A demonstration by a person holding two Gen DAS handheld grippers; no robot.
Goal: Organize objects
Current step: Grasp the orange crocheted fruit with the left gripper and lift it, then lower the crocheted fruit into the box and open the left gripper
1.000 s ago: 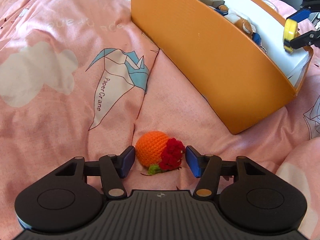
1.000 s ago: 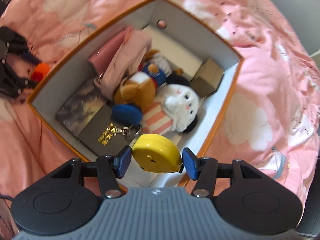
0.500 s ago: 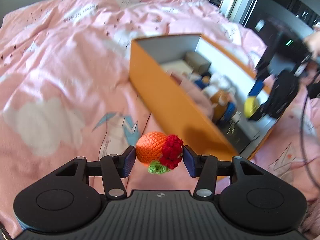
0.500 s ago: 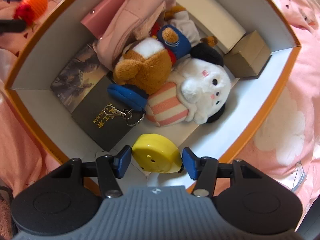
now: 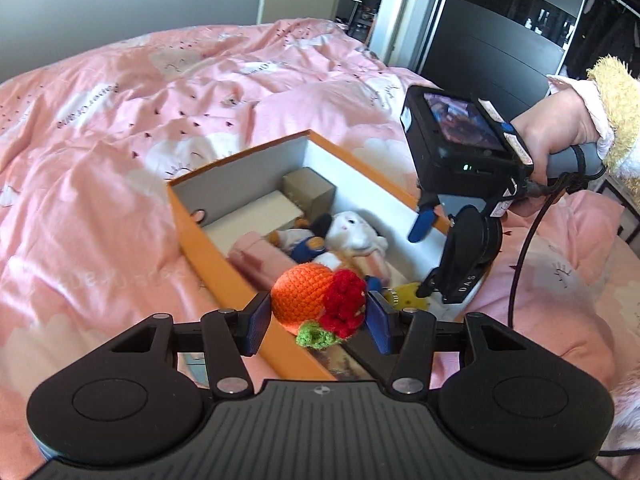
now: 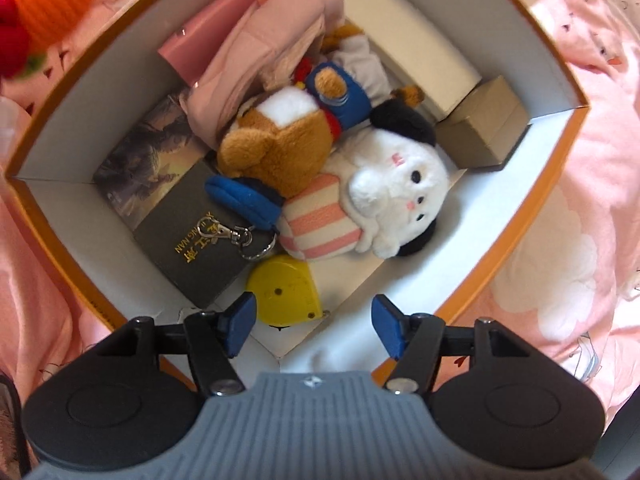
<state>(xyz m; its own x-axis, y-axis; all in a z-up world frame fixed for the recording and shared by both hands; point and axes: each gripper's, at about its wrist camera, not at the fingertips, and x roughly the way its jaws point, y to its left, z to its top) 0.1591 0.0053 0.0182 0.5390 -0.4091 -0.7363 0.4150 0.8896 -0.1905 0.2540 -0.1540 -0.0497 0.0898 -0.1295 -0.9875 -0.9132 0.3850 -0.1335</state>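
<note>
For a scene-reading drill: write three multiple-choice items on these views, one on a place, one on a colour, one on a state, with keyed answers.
1. Where does the yellow tape measure lie?
A. on the duvet
B. inside the orange box
C. on the white plush

2. What colour is the crochet ball's main body?
A. orange
B. blue
C. white

3. What does the left gripper do?
A. hangs open and bare
B. grips the crochet ball
C. grips a book

Answers: B, it rests on the box floor; A, orange yarn; B, both pads press its sides.

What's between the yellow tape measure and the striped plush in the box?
In the right wrist view, almost nothing: the tape measure lies just below the striped plush, with only a metal key ring and bare box floor there.
</note>
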